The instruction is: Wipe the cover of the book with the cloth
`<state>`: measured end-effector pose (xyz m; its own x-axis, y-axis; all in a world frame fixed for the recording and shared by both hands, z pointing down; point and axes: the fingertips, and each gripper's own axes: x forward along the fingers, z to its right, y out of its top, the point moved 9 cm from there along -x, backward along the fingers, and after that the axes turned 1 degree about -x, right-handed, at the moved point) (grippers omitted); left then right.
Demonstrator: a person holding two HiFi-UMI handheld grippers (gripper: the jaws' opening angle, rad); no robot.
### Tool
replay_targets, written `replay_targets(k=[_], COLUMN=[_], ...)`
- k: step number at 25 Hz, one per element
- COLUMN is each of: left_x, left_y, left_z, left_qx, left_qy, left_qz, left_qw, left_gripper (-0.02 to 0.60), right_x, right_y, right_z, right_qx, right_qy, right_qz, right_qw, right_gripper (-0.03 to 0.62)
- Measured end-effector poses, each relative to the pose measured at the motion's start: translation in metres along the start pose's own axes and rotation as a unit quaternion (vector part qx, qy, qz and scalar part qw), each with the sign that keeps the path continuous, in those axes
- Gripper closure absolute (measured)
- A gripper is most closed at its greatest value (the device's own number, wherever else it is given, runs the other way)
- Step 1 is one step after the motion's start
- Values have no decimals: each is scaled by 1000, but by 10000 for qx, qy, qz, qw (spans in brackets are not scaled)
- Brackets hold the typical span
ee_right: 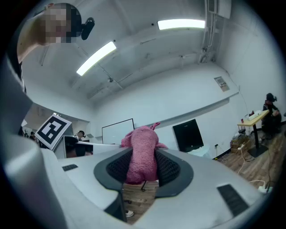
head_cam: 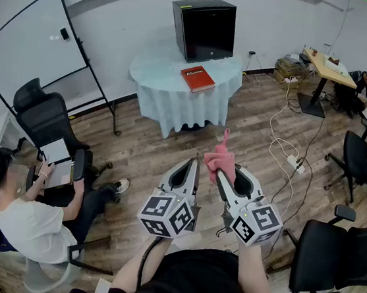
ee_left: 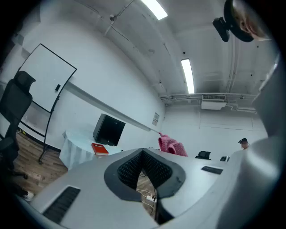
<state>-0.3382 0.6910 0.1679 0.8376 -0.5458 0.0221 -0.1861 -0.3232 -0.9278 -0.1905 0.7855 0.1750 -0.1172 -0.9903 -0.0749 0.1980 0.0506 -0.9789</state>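
Right hand-held gripper [head_cam: 225,172] clamps soft, light cloth [head_cam: 220,157] mid-bunch; left hand-held gripper [head_cam: 191,168] nearly closed, empty. Book [head_cam: 198,78] (stiff, flat, likely slides) lies on counter [head_cam: 153,79], well apart.

Counts: grippers 2, i.e. left gripper [head_cam: 187,167] and right gripper [head_cam: 228,173]; cloth [head_cam: 220,159] 1; book [head_cam: 198,78] 1; black box [head_cam: 203,29] 1; bench [head_cam: 158,74] 1; whiteboard [head_cam: 30,41] 1.

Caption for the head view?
Right gripper holds pink cloth, left gripper shut and empty, red book on the table ahead.
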Motion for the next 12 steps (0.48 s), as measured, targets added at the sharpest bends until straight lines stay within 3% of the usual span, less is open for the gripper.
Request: replay_targets(k=[12], left_x=[17], left_y=[-9], left_z=[-2], left_qx=[-48], left_qy=[27], left_qz=[-131], left_qw=[9999], left_gripper=[568], right_x=[4], right_y=[-3], right_z=[18], right_qx=[35], right_qy=[15], right_qz=[-43], right_qw=[10000], right_gripper=[447])
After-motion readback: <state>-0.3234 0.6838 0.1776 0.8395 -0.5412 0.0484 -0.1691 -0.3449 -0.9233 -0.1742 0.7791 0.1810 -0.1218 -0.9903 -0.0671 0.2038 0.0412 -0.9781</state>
